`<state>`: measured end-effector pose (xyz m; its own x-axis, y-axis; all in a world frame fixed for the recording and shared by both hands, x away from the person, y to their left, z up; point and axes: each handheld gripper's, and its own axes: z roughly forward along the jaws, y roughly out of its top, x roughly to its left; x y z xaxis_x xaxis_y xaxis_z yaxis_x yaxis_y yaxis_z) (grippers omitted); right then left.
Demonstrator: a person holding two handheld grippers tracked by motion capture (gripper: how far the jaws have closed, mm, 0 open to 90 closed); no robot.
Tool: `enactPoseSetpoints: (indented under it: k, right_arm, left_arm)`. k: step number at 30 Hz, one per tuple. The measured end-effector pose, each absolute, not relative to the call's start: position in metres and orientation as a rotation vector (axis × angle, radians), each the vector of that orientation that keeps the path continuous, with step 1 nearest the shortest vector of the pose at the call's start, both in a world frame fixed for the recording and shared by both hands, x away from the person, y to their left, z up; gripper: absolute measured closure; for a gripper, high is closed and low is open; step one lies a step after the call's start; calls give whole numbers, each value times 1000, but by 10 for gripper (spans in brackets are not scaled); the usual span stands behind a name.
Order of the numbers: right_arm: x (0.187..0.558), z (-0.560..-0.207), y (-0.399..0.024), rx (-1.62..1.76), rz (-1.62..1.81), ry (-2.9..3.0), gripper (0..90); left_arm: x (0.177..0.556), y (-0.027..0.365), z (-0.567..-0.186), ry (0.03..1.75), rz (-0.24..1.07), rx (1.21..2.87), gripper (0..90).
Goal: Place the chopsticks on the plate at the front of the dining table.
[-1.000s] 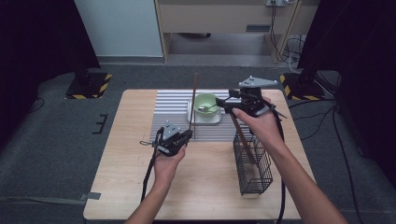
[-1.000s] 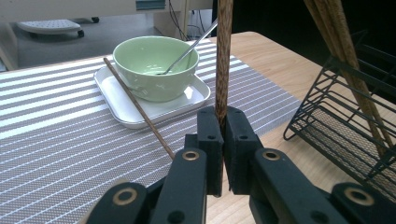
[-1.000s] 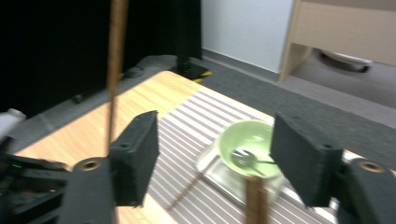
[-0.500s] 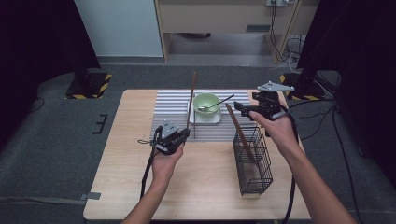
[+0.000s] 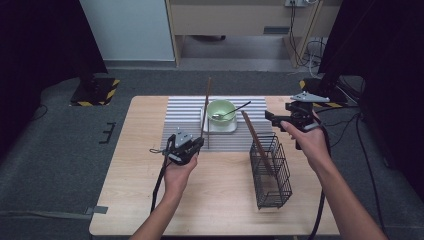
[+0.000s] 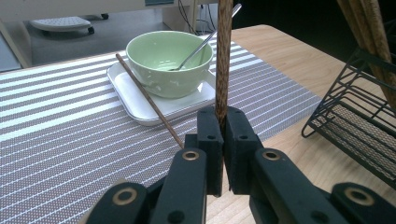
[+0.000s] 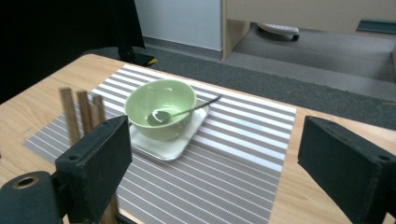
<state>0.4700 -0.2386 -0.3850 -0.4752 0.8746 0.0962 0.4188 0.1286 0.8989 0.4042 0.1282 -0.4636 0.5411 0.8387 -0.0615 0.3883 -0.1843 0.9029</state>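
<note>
One chopstick [image 6: 223,60] clamped in left gripper [image 6: 223,140]; right gripper [image 7: 210,154] wide apart; no legible writing.

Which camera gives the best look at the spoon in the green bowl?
The right gripper view: the spoon shows whole, lying in the green bowl. The left gripper view has the held chopstick crossing its handle; the high view shows it small.

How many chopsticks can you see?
5 chopsticks: one upright in the left gripper, one lying on the mat against the plate, about three leaning in the wire basket, where overlap may hide more.
</note>
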Motion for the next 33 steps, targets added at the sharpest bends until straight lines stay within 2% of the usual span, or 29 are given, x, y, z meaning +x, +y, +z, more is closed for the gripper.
enactPoseSetpoints:
  k: [19,33]
  right_arm:
    - [467,-420,-287,1369,1263,1899,96]
    - [461,-451,-307,1429,1188,1880,100]
  left_arm:
    - [408,130,-468,1043,587,1784,859]
    - [415,128,-469,1061,622,1779,858]
